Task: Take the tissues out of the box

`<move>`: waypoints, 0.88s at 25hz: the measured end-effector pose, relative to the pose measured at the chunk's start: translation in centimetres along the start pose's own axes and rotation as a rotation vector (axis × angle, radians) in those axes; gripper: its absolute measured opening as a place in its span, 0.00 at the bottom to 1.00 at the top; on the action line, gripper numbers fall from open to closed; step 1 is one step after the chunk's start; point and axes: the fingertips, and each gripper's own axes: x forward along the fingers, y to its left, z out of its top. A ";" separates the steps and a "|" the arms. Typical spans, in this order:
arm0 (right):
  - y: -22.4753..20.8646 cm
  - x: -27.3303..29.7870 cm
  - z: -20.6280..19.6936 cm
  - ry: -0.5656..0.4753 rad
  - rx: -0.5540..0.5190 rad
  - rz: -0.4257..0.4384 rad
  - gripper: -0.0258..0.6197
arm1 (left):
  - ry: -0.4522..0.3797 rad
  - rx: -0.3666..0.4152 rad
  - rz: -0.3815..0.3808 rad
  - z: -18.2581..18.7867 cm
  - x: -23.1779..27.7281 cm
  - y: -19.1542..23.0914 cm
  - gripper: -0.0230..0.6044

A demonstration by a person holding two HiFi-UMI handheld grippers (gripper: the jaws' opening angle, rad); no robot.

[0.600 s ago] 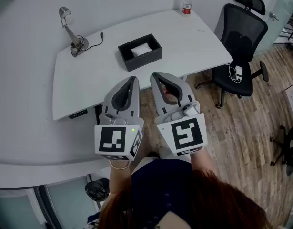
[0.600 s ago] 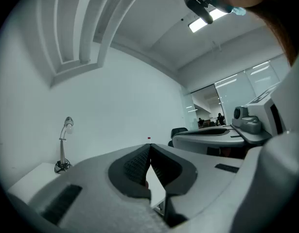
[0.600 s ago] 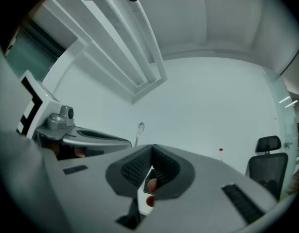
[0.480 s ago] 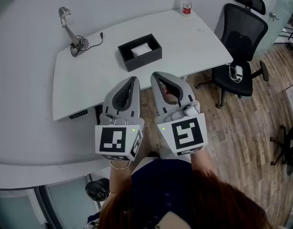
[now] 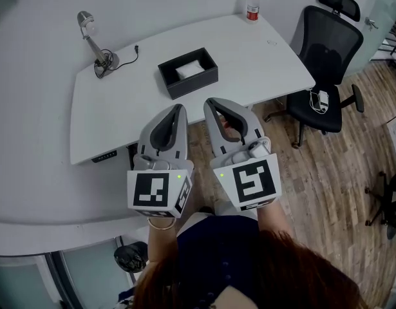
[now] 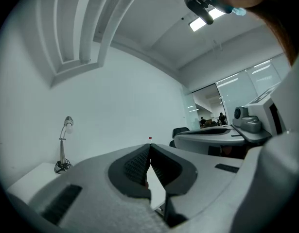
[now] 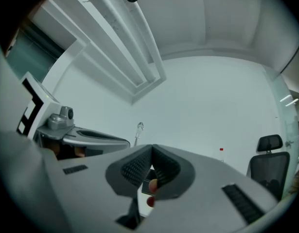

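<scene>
A black open box (image 5: 188, 73) with white tissues (image 5: 190, 68) inside sits near the middle of the white table (image 5: 120, 114). Both grippers hang side by side in front of the table's near edge, well short of the box. My left gripper (image 5: 181, 106) is shut, its tips meeting with nothing between them, as the left gripper view (image 6: 149, 146) also shows. My right gripper (image 5: 208, 101) is shut and empty too; in the right gripper view (image 7: 151, 148) its ribbed pads touch at the tip.
A desk lamp (image 5: 94, 40) with its cable stands at the table's back left. A red-capped bottle (image 5: 252, 4) stands at the back right corner. A black office chair (image 5: 323, 63) stands right of the table on the wooden floor (image 5: 333, 172).
The view has shifted very slightly; the grippers hold the same place and stay shut.
</scene>
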 end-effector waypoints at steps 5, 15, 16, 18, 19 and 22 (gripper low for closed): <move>-0.4 0.6 -0.4 -0.002 -0.010 0.028 0.07 | -0.006 0.012 0.034 -0.1 0.7 0.3 0.08; -1.1 2.8 -1.3 0.014 -0.003 0.048 0.07 | 0.008 -0.001 0.065 -0.7 1.6 2.2 0.08; -1.2 3.0 -1.4 0.014 -0.006 0.047 0.07 | 0.006 -0.002 0.063 -0.8 1.9 2.4 0.08; -1.3 3.7 -1.7 0.020 -0.014 0.045 0.07 | 0.002 -0.005 0.060 -0.9 2.3 3.0 0.08; -1.3 4.0 -1.9 0.027 -0.019 0.044 0.07 | 0.000 -0.009 0.057 -1.0 2.6 3.3 0.08; -1.4 5.2 -2.4 0.049 -0.029 0.041 0.07 | 0.000 -0.019 0.050 -1.2 3.5 4.3 0.08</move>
